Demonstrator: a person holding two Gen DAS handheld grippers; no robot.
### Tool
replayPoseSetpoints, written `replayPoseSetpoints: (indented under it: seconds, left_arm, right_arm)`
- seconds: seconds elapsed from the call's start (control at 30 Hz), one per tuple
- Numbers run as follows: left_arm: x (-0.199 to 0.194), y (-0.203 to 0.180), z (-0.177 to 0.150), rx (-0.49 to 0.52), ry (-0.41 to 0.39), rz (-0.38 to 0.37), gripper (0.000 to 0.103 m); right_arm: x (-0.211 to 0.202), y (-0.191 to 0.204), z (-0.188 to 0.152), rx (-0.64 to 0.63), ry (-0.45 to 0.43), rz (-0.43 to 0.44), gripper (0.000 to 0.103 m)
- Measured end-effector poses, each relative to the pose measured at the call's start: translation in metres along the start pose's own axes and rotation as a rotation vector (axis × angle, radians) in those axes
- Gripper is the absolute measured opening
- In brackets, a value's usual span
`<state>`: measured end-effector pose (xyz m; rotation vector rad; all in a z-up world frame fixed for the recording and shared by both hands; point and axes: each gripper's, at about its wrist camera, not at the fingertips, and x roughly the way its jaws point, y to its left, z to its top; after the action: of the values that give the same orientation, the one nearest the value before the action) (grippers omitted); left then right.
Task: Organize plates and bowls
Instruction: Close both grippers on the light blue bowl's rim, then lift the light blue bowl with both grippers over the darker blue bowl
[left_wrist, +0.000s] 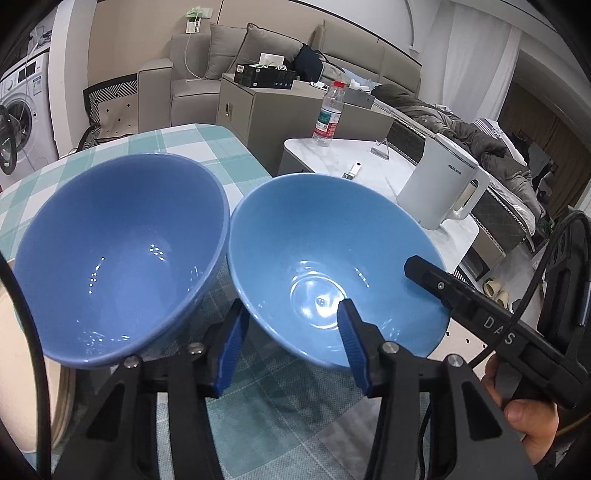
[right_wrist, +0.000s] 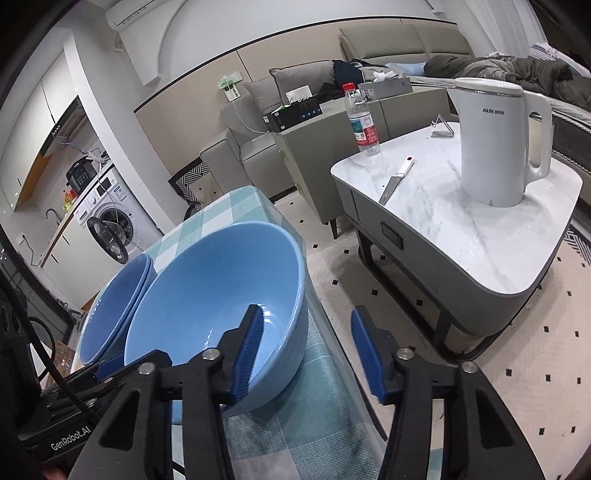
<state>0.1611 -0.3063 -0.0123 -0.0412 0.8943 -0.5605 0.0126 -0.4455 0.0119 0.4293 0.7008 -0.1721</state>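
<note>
Two blue bowls stand side by side on the checked tablecloth (left_wrist: 192, 140). The darker bowl (left_wrist: 122, 240) is on the left and the lighter bowl (left_wrist: 317, 240) on the right. My left gripper (left_wrist: 291, 306) is open and straddles the lighter bowl's near-left wall, one pad outside and one inside. My right gripper (right_wrist: 306, 312) is open too. It straddles the lighter bowl (right_wrist: 207, 306) at the right wall, with a gap between the wall and the outer pad. One right finger (left_wrist: 436, 280) reaches over that rim. The darker bowl (right_wrist: 110, 306) shows a double rim behind.
The lighter bowl sits close to the table's right edge, with patterned floor beyond. A marble side table (right_wrist: 480, 251) to the right carries a white kettle (right_wrist: 491, 147), a water bottle (right_wrist: 364, 122) and a knife (right_wrist: 395, 181). A washing machine (left_wrist: 18, 122) stands far left.
</note>
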Motion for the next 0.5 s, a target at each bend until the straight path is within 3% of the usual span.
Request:
replayPoseSetpoints:
  seconds: [0.37,0.5]
  left_arm:
    - [-0.003,0.003,0.001,0.009,-0.023,0.013,0.035]
    - [-0.004,0.001,0.000,0.026,-0.024,0.018,0.035]
  right_arm:
    - [0.003,0.011,-0.002,-0.021,-0.008,0.025,0.026]
    - [0.003,0.012,-0.003,-0.036,-0.009,0.007,0.025]
